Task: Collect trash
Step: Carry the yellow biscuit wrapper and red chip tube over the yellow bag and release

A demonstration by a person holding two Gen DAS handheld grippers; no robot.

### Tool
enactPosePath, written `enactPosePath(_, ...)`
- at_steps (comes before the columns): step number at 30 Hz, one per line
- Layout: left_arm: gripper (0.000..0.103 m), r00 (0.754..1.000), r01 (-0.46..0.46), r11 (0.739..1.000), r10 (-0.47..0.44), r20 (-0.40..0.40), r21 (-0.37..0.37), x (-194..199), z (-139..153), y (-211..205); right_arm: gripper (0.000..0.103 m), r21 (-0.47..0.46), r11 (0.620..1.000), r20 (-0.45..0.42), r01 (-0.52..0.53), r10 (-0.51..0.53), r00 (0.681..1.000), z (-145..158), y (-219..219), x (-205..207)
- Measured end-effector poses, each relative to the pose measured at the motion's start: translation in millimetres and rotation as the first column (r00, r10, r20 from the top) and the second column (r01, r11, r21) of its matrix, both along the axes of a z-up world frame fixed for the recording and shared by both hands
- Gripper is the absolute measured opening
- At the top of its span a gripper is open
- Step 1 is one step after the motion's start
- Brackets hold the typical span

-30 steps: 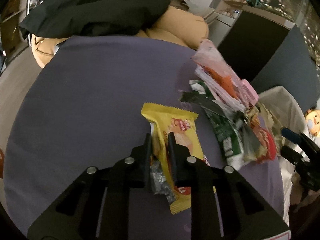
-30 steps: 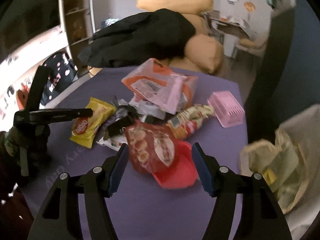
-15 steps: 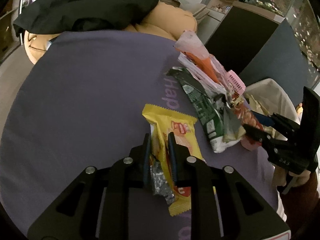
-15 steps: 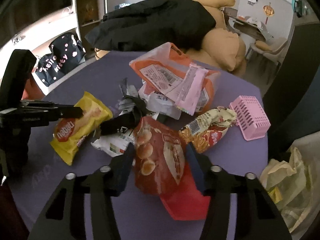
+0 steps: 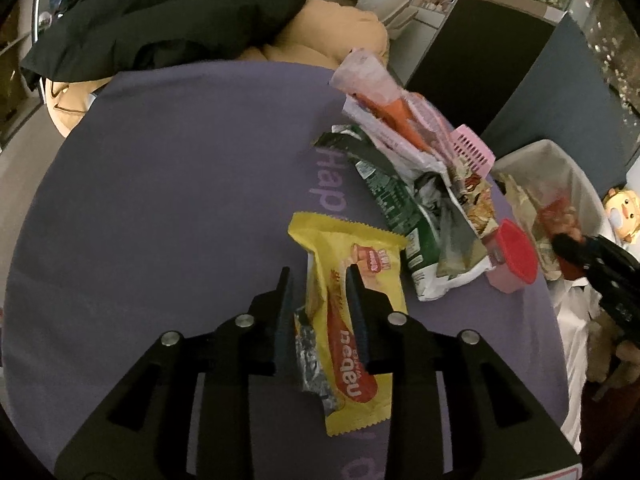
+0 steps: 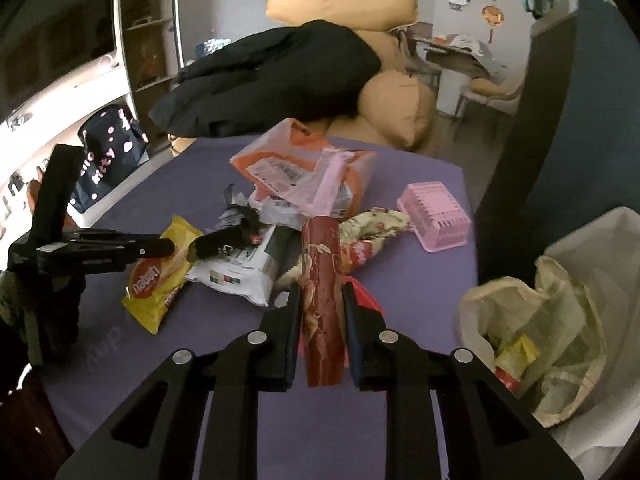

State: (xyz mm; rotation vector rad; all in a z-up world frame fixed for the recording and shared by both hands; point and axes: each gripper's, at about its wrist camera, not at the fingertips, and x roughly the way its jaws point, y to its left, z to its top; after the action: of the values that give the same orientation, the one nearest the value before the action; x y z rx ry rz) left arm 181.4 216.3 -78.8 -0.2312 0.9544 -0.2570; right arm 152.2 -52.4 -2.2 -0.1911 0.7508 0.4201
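Observation:
On the purple tablecloth (image 5: 180,200) lies a heap of wrappers. My left gripper (image 5: 319,280) stands over a yellow wafer wrapper (image 5: 352,280) with crumpled silver foil beside it. Its jaws are opening, and the wrapper lies between them on the cloth with a gap at the left pad. The right wrist view shows the left gripper (image 6: 182,245) at the same yellow wrapper (image 6: 152,284). My right gripper (image 6: 322,288) is closing on a red snack bag (image 6: 320,248). The bag is squeezed narrow and upright between the pads.
A green-and-white packet (image 6: 236,268), an orange-and-pink bag (image 6: 304,164), a pink basket (image 6: 436,216) and a red-lidded cup (image 5: 516,256) sit mid-table. A white-lined trash bin (image 6: 600,240) holding bags stands off the right edge. A black coat (image 6: 280,76) covers tan cushions behind.
The right jaws went from wide open around the red snack bag to pinching it upright. The left jaws have widened a little around the yellow wrapper.

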Motion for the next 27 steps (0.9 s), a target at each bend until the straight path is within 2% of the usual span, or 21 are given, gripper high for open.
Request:
enactPosePath(2, 0.026, 1.000, -0.007, 1.000, 0.007, -0.011, 0.011, 1.4, -2.5, -1.2, 0.020, -0.001, 1.000, 0.005, 0.003, -0.003, 1.000, -0.6, -4.3, -3.5)
enactPosePath(3, 0.025, 1.000, -0.007, 1.000, 0.007, -0.006, 0.018, 1.8, -1.8, -2.7, 0.020, 0.001, 1.000, 0.006, 0.004, -0.004, 1.000, -1.2, -5.3, -5.0)
enactPosePath(4, 0.017, 1.000, -0.002, 1.000, 0.002, -0.008, 0.020, 2.5, -2.1, -4.6, 0.020, 0.002, 1.000, 0.006, 0.005, -0.005, 1.000, -1.7, -6.3, -5.9)
enactPosePath(11, 0.010, 1.000, 0.020, 0.999, -0.021, 0.010, 0.048, -5.3, 8.7, -12.8, 0.020, 0.038, 0.999, 0.005, 0.018, -0.018, 1.000, -4.3, -22.8, -13.0)
enactPosePath(18, 0.008, 0.992, 0.005, 0.997, -0.014, 0.122, 0.073, -21.7, 54.5, -18.9, 0.020, 0.074, 0.997, 0.046, 0.035, -0.039, 0.998, 5.1, -44.4, -15.7)
enactPosePath(24, 0.008, 0.958, 0.031, 0.997, -0.049, 0.281, 0.069, -22.5, 113.3, -41.3, 0.020, 0.114, 0.991, 0.087, 0.068, -0.078, 0.993, 19.2, -71.9, -9.1)
enactPosePath(27, 0.008, 0.947, 0.062, 0.997, -0.073, 0.314, 0.042, -13.8, 131.5, -57.6, 0.020, 0.133, 0.987, 0.113, 0.094, -0.110, 0.988, 30.0, -90.5, -0.9)
